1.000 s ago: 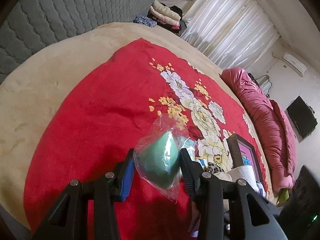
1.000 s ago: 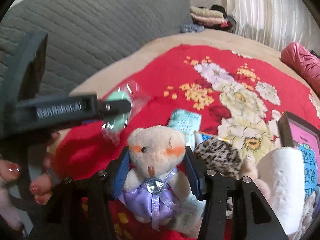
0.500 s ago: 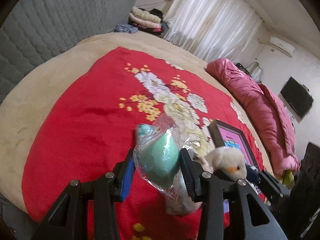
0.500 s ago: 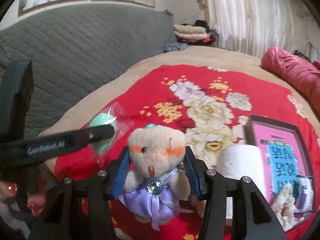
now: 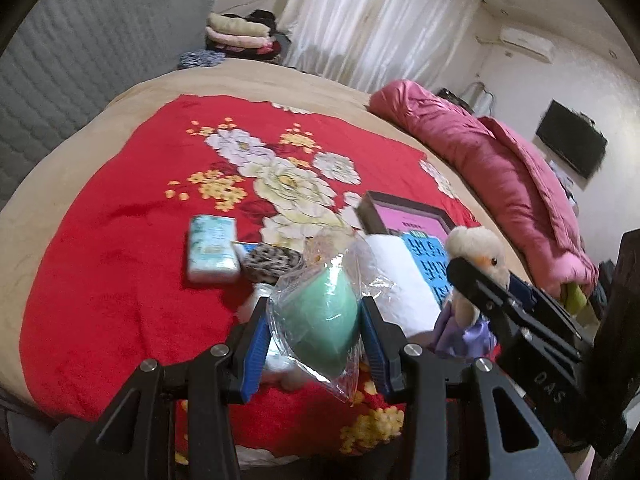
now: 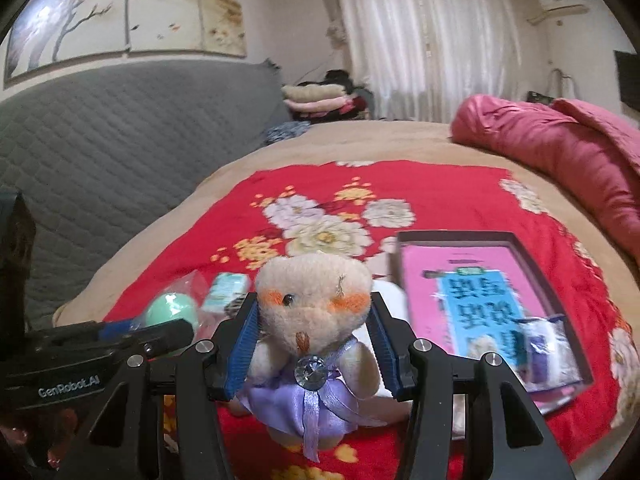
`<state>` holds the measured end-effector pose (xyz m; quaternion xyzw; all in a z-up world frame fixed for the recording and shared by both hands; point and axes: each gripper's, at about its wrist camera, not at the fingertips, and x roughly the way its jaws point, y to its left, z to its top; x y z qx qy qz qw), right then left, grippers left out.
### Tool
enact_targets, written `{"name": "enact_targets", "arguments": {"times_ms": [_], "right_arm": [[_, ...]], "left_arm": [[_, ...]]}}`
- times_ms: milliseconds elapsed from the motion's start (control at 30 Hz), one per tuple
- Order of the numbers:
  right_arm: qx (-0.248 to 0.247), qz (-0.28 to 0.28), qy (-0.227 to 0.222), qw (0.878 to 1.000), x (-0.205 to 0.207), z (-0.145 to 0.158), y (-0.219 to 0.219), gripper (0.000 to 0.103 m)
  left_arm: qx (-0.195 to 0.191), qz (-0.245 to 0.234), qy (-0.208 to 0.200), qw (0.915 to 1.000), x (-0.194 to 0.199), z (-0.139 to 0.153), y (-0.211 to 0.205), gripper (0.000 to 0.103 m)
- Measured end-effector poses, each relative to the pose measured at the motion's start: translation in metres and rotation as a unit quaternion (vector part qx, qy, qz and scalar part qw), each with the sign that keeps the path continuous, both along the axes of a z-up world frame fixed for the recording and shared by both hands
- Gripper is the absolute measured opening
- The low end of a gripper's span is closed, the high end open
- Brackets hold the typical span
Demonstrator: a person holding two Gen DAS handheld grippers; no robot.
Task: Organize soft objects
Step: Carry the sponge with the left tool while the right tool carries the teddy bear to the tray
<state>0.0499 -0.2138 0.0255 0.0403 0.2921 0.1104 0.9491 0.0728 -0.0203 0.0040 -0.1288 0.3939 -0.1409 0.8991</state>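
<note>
My left gripper [image 5: 316,316] is shut on a green sponge in a clear plastic bag [image 5: 322,322], held above the red floral blanket [image 5: 120,240]. My right gripper [image 6: 314,326] is shut on a small cream teddy bear in a purple dress [image 6: 312,320]. The bear [image 5: 476,256] and right gripper also show at the right of the left wrist view. The green sponge [image 6: 172,310] shows at the left of the right wrist view. A dark open box with a pink and blue card [image 6: 476,292] lies on the blanket to the right.
On the blanket lie a pale green tissue pack [image 5: 212,248], a leopard-print item [image 5: 272,262] and a white soft roll [image 5: 400,280]. A pink quilt [image 5: 500,176] lies along the far right. A grey quilted headboard [image 6: 100,140] stands at the left.
Both grippers have swung right and back from the blanket, still holding their objects. The box and the items on the blanket have come more into view.
</note>
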Motion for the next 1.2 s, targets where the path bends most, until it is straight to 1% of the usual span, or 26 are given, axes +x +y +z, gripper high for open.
{"name": "enact_targets", "arguments": {"times_ms": [200,467,667,767,867,1200], "right_arm": [[0.019,-0.048,-0.02,0.998,-0.01,0.006,-0.034,0.054],[0.039,-0.12,-0.043,0.991,-0.018,0.01,-0.08,0.054],[0.043,-0.178,-0.037,0.982,-0.015,0.002,-0.117,0.054],[0.037,-0.193,-0.036,0.98,-0.014,-0.003,-0.128,0.054],[0.047,-0.211,-0.032,0.976,-0.012,-0.009,-0.142,0.054],[0.032,-0.244,-0.024,0.969,-0.008,-0.025,-0.166,0.054]], "left_arm": [[0.018,-0.025,-0.008,0.9995,-0.013,0.007,-0.027,0.044],[0.023,-0.05,-0.014,0.9984,-0.022,0.016,-0.058,0.044],[0.024,-0.083,-0.029,0.9959,-0.025,0.028,-0.097,0.044],[0.027,-0.099,-0.028,0.9944,-0.024,0.028,-0.113,0.044],[0.033,-0.108,-0.025,0.9933,-0.024,0.028,-0.126,0.044],[0.046,-0.121,-0.02,0.9914,-0.005,0.023,-0.157,0.044]]}}
